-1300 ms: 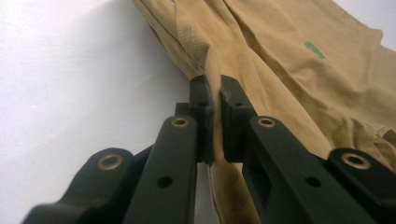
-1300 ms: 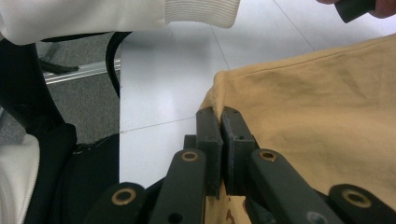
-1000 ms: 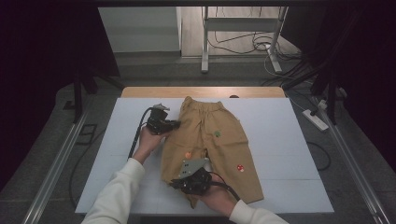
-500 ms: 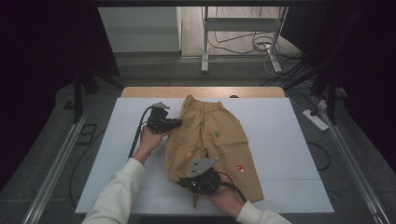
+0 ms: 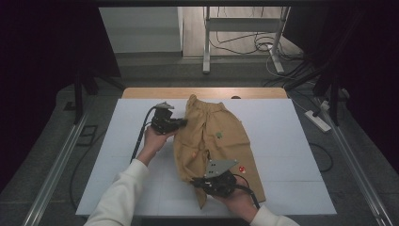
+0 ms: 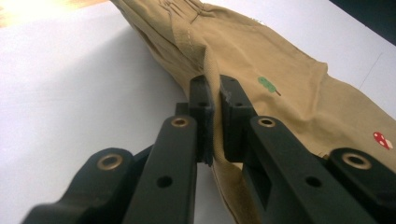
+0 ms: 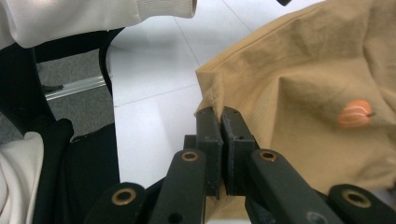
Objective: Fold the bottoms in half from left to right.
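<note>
My left gripper [image 6: 212, 100] hides the strip of trousers [image 6: 289, 88] pinched between its pads, and that view's right edge cuts off the far trouser leg. Under my right gripper [image 7: 220, 122] the hem corner disappears between the jaws, and the fabric runs off the top and right edges there. From above, my right hand [image 5: 240, 200] covers the leg end beneath it.

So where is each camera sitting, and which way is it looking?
High view: above the person's side, facing forward and down on the white table; both sleeves, hands and grippers show.
Left gripper view: rides the left gripper, looking along its jaws, shut on the tan trousers.
Right gripper view: rides the right gripper, shut on a trouser edge; a white sleeve shows.
All three views share the trousers.
</note>
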The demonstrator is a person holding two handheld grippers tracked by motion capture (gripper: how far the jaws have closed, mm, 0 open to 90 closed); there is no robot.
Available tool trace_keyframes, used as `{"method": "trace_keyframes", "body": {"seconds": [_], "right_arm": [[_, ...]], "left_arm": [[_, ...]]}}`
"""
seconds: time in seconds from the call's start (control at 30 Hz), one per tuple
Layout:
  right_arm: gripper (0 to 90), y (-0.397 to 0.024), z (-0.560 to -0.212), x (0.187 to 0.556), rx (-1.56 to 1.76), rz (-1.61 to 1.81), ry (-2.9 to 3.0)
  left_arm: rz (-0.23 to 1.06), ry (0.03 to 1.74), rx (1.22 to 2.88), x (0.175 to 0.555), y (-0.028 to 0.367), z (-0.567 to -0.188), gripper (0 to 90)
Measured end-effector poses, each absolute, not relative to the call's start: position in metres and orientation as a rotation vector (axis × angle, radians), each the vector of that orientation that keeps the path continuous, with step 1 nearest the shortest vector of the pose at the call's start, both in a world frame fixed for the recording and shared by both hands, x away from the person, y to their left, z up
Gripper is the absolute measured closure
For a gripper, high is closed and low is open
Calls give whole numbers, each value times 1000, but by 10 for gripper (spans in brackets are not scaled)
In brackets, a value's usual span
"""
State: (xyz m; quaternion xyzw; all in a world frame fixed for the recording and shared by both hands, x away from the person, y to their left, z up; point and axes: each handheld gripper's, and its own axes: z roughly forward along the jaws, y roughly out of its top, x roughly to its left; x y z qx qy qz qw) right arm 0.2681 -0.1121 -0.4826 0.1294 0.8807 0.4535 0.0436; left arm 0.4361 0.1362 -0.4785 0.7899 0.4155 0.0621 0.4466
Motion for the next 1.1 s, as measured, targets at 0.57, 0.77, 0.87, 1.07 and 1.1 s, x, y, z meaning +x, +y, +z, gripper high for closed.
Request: {"method": "trace_keyframes", "body": {"seconds": [0.57,0.77,0.87,1.07,1.1], "right_arm": [[865,-145,-479,268,474,1388,2645],[865,-154,-478,270,506,1399,2634],[865,-157,-479,270,516,1405,2630],[865,-160,-477,269,516,1402,2626],[865,-160,-477,269,517,1403,2624]], "left_arm": [[152,1003,1972,440,118,-464,845],[152,997,1975,440,113,-462,844],[155,996,1969,440,112,-462,844],[154,990,1968,440,108,-460,844],[153,989,1968,440,107,-459,844]]}}
